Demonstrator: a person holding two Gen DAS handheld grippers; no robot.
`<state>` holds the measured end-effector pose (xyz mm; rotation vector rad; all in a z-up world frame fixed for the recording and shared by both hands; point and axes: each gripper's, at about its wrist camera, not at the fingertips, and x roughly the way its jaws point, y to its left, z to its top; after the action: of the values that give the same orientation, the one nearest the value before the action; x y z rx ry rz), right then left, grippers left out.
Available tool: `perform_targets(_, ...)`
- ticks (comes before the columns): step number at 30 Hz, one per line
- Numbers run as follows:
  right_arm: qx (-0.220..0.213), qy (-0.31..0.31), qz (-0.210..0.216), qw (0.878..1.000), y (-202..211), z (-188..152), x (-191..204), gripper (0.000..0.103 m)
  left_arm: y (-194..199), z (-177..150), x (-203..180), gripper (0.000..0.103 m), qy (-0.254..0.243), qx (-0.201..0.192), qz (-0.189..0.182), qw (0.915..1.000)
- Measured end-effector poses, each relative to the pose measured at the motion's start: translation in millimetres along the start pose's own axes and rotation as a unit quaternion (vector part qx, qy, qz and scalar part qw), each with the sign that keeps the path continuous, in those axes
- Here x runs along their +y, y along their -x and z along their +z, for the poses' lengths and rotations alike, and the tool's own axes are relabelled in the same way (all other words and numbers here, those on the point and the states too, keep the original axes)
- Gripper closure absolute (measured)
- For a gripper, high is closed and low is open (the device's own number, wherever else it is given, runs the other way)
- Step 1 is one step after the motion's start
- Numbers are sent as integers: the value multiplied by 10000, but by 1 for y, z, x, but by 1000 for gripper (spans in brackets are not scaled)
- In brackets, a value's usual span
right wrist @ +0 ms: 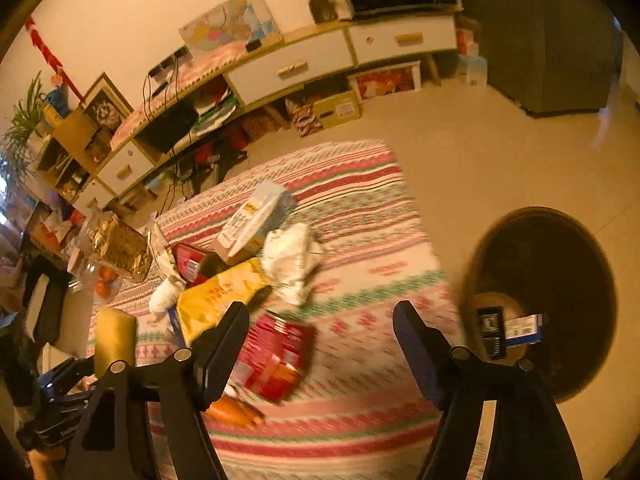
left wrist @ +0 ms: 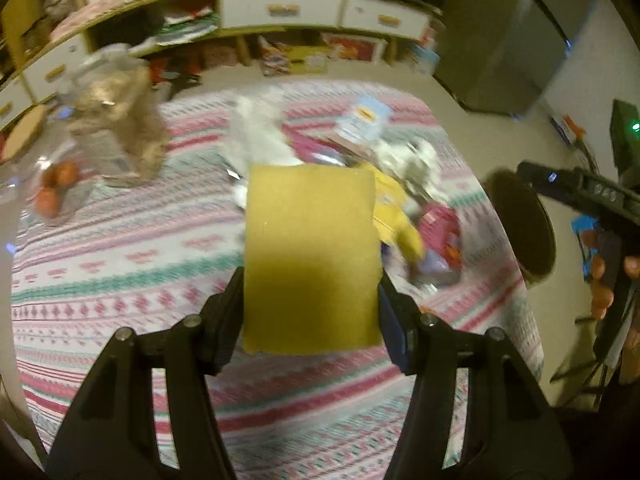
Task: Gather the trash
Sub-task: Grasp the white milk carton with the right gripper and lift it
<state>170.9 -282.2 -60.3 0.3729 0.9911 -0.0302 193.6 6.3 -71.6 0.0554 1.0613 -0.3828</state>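
Cardboard piece (left wrist: 310,256) sits clamped between the left gripper's (left wrist: 310,300) jaws, held above the striped tablecloth (left wrist: 120,280). Right gripper (right wrist: 320,320) hangs released over a red wrapper (right wrist: 276,360). Next step, likely: carry the cardboard across to the dark bin (right wrist: 560,272) and drop it.

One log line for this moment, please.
left tongs: shut on cardboard | right tongs: open, empty | bin: right of table
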Motion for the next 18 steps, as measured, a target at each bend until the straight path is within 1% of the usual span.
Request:
perform_targets(3,59,58,105,9999,-20,20,31,27,1,6,22,42,295,-128,207,9993)
perform_targets(5,186,4,269,9995,-41,36,54,27,-1,8,36,42,474,-99,82,9988)
perform_targets(7,322,-93,292,9990,-64,47,70,27,-3,9,44,42,605,-66,-23,9981)
perform_targets(9,435,-197,111,9988,-86,55,77,27,-6,10,48,42,662,-47,-32,9978)
perform_targets(11,589,-286,-286,9974,-112,60,84,27,-8,10,56,42,725,-12,-48,9974)
perform_targets(14,791,-413,-420,9951,-142,64,90,27,-9,10,69,42,861,38,-102,9962)
perform_targets(18,989,-688,-629,9907,-171,65,93,27,-8,11,87,42,1048,55,-57,9945)
